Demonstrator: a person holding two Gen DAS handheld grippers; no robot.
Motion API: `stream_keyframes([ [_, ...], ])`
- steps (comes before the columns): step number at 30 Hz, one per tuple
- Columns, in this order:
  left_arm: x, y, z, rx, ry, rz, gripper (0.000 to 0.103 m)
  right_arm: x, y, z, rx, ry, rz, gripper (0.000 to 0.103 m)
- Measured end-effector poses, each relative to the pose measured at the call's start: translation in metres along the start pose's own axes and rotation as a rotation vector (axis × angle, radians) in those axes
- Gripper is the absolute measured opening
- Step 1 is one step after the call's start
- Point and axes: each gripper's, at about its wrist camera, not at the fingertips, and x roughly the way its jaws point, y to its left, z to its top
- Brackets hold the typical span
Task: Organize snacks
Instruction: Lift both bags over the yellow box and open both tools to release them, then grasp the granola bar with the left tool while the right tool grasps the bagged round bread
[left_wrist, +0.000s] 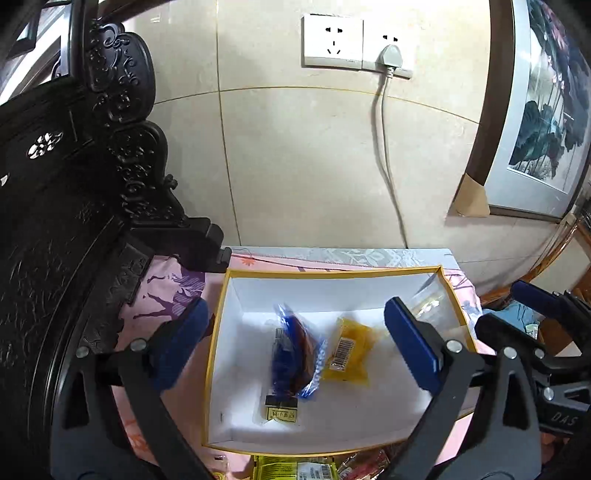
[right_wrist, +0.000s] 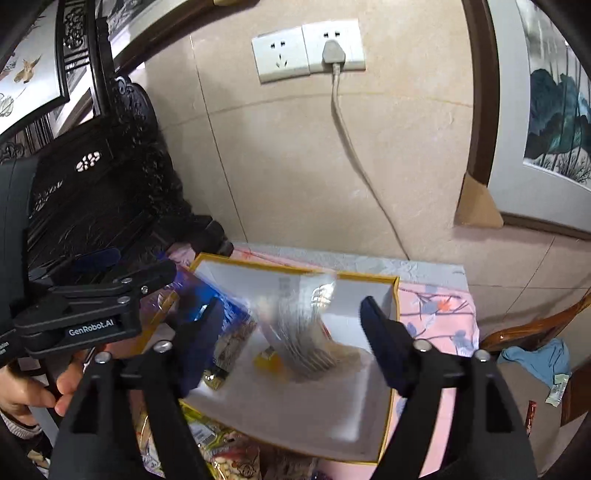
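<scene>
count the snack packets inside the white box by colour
blue packet: 1
yellow packet: 1
clear packet, blurred and apparently just dropped at the box's right end: 1
total: 3
Both the left gripper and the right gripper are open and empty.

My small table against the tiled wall, covered with a cloth.

The pink flower-printed tablecloth covers the table top. On it stands a white cardboard box with yellow rim, and at the near edge, in front of the box, lies a heap of loose snack packets.
</scene>
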Motion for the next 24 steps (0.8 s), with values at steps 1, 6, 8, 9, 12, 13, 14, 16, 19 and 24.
stream_keyframes([
  [1,0.000,0.001,0.000,-0.003,0.003,0.000,0.098,0.000,0.001,0.000,0.002,0.001,-0.001,0.078],
  [6,-0.007,0.005,-0.005,-0.018,0.012,-0.003,0.098,-0.005,0.004,-0.005,0.010,0.028,0.008,0.078],
  [8,-0.012,0.007,-0.008,-0.020,0.011,-0.003,0.098,-0.012,0.004,-0.008,0.019,0.027,0.013,0.078],
  [9,-0.015,0.007,-0.010,-0.016,0.013,0.000,0.099,-0.015,0.006,-0.011,0.021,0.029,0.014,0.078],
  [12,-0.026,0.011,-0.024,-0.012,0.024,0.007,0.100,-0.026,0.006,-0.023,0.022,0.036,0.011,0.078],
  [13,-0.029,0.014,-0.029,-0.014,0.026,0.007,0.100,-0.031,0.006,-0.031,0.023,0.045,0.015,0.078],
  [14,-0.034,0.018,-0.037,-0.020,0.029,0.010,0.100,-0.033,0.005,-0.038,0.025,0.054,0.016,0.078],
  [16,-0.041,0.025,-0.053,-0.031,0.035,0.017,0.101,-0.037,0.001,-0.058,0.033,0.088,0.016,0.078],
  [19,-0.051,0.040,-0.086,-0.056,0.063,0.018,0.101,-0.038,-0.006,-0.098,0.062,0.171,0.023,0.078],
  [24,-0.066,0.067,-0.149,-0.140,0.151,0.008,0.101,-0.038,-0.010,-0.179,0.101,0.338,0.038,0.078],
])
